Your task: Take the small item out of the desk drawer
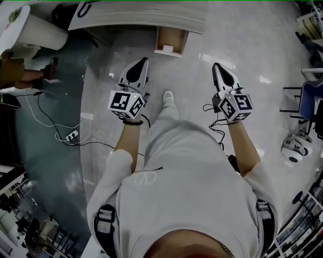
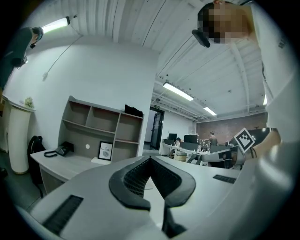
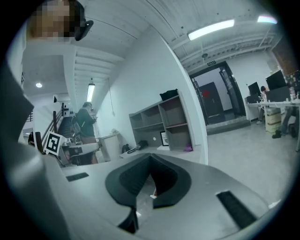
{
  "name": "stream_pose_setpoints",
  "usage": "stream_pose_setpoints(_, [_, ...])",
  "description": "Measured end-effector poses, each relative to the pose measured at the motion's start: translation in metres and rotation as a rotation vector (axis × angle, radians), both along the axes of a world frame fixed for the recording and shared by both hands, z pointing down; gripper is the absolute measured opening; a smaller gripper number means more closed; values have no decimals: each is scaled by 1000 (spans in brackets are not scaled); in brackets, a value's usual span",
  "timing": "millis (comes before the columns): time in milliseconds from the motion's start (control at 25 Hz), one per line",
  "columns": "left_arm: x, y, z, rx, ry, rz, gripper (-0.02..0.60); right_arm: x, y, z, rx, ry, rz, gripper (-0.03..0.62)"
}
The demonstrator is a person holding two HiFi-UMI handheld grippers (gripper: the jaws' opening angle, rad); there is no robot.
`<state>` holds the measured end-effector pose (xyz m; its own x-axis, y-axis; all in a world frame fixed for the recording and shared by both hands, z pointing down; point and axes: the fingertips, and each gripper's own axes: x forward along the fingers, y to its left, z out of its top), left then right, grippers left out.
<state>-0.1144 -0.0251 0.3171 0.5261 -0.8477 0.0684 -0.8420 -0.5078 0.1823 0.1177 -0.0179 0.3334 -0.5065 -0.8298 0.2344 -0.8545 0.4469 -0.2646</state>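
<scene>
Small item unreadable inside the open drawer; likely light, pinch its narrow sides. Left hand-held gripper and right hand-held gripper, well short of drawer, jaws together, empty.

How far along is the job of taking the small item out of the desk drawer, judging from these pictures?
Done: the drawer of the desk stands pulled out. In hand: nothing; the left gripper and right gripper are both shut and empty, held short of the desk. Left: reach in, grip the small white item lying in the drawer, and lift it out.
</scene>
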Motion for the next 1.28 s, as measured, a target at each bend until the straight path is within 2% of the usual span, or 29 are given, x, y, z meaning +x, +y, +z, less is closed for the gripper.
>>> stream_pose_setpoints(200, [-5,-62,25,-32,-4,41,-2,-35,-56,17,-37,22,-16,-2])
stream_pose_setpoints(360, [-7,-100,53,-87,-15,76,-2,-58,-89,35,-79,53,-9,-2])
stream_pose_setpoints(600, [6,-144,94,-149,-32,128,-2,-66,-132,69,-150,51,4,-2])
stream_pose_setpoints(800, [24,-168,142,-230,-50,161,-2,-76,-161,103,-192,57,-12,-2])
stream_pose_setpoints(1080, [45,-196,232,-366,-67,116,-2,-80,-181,189,-319,50,-48,-2])
stream_pose_setpoints(1280, [49,-228,297,-404,-80,73,23,-80,-211,260,-367,57,-45,-2])
